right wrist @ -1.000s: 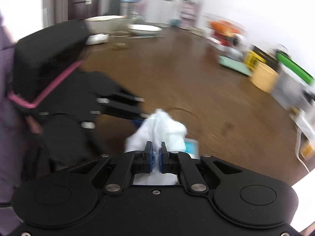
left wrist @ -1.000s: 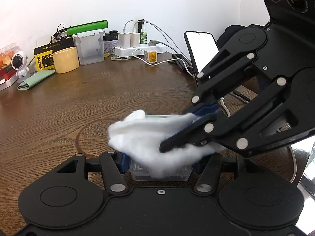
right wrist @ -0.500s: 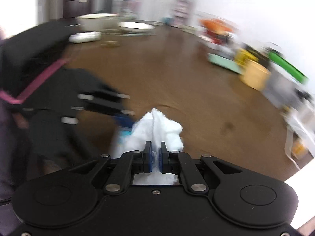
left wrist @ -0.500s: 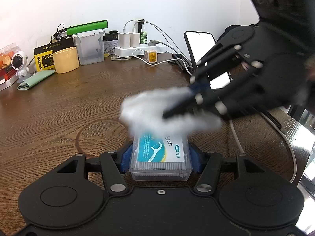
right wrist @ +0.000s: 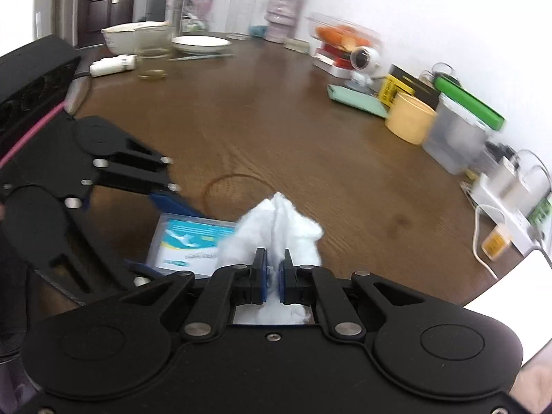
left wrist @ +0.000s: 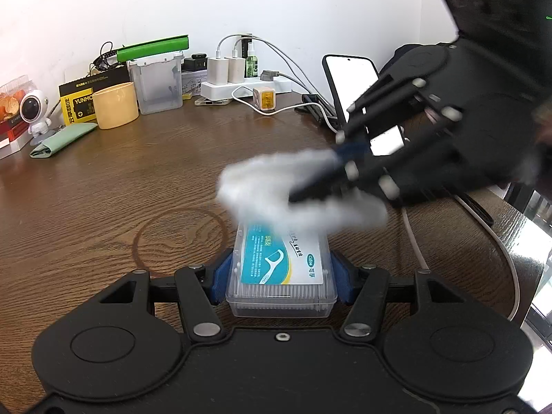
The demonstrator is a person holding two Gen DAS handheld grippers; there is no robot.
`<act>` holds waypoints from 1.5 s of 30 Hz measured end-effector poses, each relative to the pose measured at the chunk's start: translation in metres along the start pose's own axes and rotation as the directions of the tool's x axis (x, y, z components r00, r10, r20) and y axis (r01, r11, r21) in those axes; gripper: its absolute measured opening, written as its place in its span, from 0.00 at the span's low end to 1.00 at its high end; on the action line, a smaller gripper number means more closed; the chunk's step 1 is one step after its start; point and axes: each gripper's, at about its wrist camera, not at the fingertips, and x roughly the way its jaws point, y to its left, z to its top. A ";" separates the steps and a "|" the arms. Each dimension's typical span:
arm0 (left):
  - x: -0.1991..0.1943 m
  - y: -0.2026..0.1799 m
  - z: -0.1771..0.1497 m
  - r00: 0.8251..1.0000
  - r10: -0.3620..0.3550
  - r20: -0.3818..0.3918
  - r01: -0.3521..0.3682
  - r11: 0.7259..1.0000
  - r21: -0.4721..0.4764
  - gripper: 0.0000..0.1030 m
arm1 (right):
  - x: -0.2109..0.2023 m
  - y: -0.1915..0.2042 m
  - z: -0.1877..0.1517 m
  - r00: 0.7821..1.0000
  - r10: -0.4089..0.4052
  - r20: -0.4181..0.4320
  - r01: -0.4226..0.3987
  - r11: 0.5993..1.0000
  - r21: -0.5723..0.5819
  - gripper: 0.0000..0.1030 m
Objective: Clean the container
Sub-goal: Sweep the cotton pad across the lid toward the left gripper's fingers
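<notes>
My left gripper (left wrist: 281, 272) is shut on a clear plastic floss-pick box (left wrist: 281, 276) with a blue and white label, held just above the wooden table (left wrist: 103, 189). My right gripper (right wrist: 272, 274) is shut on a white wad of tissue (right wrist: 279, 234). In the left wrist view the tissue (left wrist: 276, 196) is blurred and lies over the far end of the box, with the right gripper (left wrist: 310, 191) coming in from the right. In the right wrist view the box (right wrist: 189, 241) sits left of the tissue, between the left gripper's blue pads (right wrist: 172, 201).
Along the back wall stand a yellow cup (left wrist: 115, 109), a clear bin (left wrist: 159, 86) with a green lid, a power strip (left wrist: 241, 86) with chargers and cables, and a propped phone (left wrist: 352, 86). A green pouch (left wrist: 62, 139) and toy robot (left wrist: 32, 110) sit left. Bowls and plates (right wrist: 200, 43) stand far off.
The right gripper has drawn the tissue off the box's near part toward its far end and right, uncovering the label. The left gripper and box have stayed put.
</notes>
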 end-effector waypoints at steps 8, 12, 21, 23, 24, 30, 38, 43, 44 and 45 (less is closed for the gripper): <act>0.000 -0.001 0.000 1.000 0.001 0.000 -0.001 1.000 0.002 0.55 | 0.002 -0.004 -0.002 0.993 -0.115 -0.025 0.114 0.993 -0.025 0.06; -0.001 -0.001 0.000 1.000 0.001 -0.001 -0.001 1.000 0.002 0.55 | 0.000 0.022 0.006 0.998 0.056 0.019 -0.054 0.995 -0.080 0.06; -0.001 0.000 0.001 1.000 -0.001 -0.001 0.001 1.000 0.004 0.55 | 0.000 0.006 -0.001 0.997 -0.076 -0.010 0.076 0.996 -0.041 0.06; -0.001 0.001 0.001 1.000 -0.001 -0.001 0.001 1.000 0.004 0.55 | -0.003 0.018 0.001 1.000 0.005 0.012 -0.004 0.998 -0.070 0.06; -0.001 0.000 0.001 1.000 -0.001 -0.001 0.001 1.000 0.003 0.55 | -0.003 0.022 0.000 0.999 0.028 0.019 -0.027 0.996 -0.088 0.06; -0.001 0.001 0.001 1.000 -0.001 -0.001 0.001 1.000 0.004 0.55 | -0.001 -0.007 -0.008 0.994 -0.111 -0.012 0.111 0.994 -0.002 0.06; -0.002 0.001 -0.001 1.000 0.003 0.001 -0.003 1.000 0.005 0.56 | 0.001 0.014 -0.001 0.996 0.082 0.034 -0.081 0.996 -0.040 0.06; -0.006 -0.001 -0.003 1.000 0.015 0.005 -0.015 1.000 0.000 0.55 | 0.000 0.015 -0.002 0.998 0.054 0.033 -0.052 0.997 -0.053 0.06; -0.006 -0.001 -0.003 1.000 0.014 0.006 -0.014 1.000 0.000 0.55 | 0.001 0.014 -0.002 0.998 0.054 0.031 -0.052 0.997 -0.061 0.06; -0.005 -0.001 -0.003 1.000 0.012 0.007 -0.012 1.000 -0.001 0.55 | 0.001 0.010 -0.001 0.999 0.045 0.026 -0.043 0.997 -0.061 0.06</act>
